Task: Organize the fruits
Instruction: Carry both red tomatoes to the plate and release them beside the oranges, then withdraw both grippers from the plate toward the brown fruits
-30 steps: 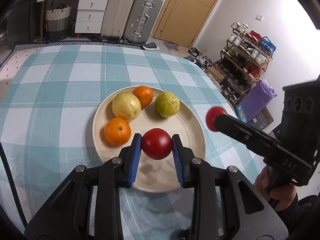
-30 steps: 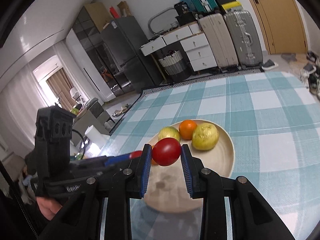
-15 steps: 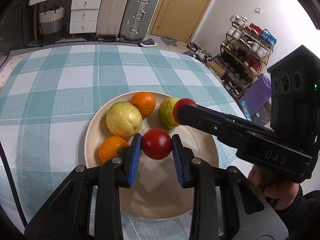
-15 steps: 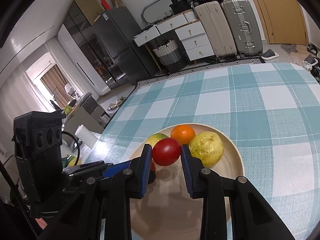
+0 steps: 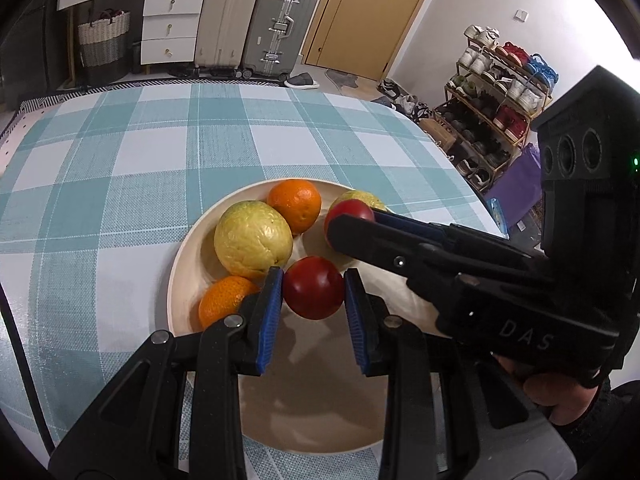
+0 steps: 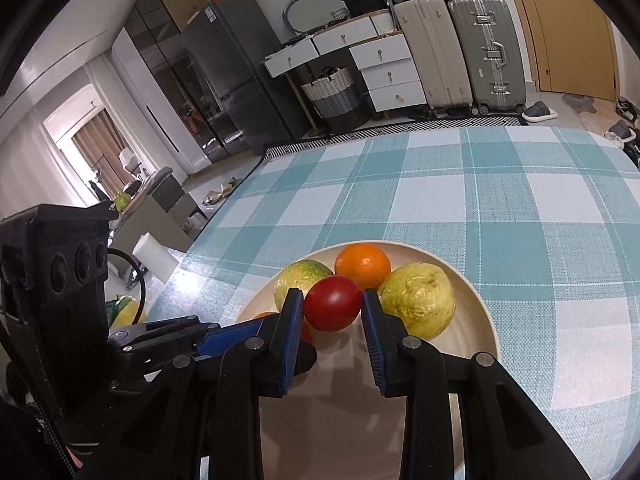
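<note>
While both tongs hold a red fruit each over the plate [image 5: 180, 280], lower yours slowly. Set the left tongs [image 5: 313, 312] fruit [image 5: 314, 292] in the bare spot, and keep the right tongs [image 6: 331, 334] fruit [image 6: 332, 303] off the oranges.

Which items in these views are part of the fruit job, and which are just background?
Part of the job:
left gripper, shut on a red fruit
right gripper, shut on a second red fruit
plate
two oranges
yellow fruit
yellow-green fruit

Just background:
suitcases
shoe rack
white drawers
woven basket
</note>
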The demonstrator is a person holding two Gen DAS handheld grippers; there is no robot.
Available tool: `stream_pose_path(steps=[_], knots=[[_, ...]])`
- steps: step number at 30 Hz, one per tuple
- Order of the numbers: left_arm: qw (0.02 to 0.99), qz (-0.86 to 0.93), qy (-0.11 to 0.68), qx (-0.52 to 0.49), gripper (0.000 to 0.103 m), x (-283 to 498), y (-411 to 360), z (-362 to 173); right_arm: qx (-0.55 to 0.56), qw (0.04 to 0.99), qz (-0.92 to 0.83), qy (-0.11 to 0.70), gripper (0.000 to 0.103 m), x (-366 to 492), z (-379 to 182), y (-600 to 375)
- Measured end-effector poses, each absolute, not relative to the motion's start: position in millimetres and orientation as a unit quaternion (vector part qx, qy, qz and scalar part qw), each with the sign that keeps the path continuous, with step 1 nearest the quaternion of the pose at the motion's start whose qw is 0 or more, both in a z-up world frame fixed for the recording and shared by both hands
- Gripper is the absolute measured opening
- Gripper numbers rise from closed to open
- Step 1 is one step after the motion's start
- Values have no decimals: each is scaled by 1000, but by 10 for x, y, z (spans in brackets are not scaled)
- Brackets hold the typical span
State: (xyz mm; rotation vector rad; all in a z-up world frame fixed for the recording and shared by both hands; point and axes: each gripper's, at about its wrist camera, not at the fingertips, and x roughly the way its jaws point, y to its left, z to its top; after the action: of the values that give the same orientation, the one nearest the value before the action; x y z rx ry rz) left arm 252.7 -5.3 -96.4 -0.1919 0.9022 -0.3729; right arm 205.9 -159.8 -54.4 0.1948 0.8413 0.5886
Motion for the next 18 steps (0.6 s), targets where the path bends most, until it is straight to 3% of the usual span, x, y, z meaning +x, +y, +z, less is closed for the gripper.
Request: stream_pose_path(steps=[7,18], knots=[[877,-181,432,-107,28,2548,2,-983,114,868,284,391,43,2034,-511,-1663],[886,-167,422,-98,28,2411,38,-821,137,886,270,350,49,1718,-286,-1959]])
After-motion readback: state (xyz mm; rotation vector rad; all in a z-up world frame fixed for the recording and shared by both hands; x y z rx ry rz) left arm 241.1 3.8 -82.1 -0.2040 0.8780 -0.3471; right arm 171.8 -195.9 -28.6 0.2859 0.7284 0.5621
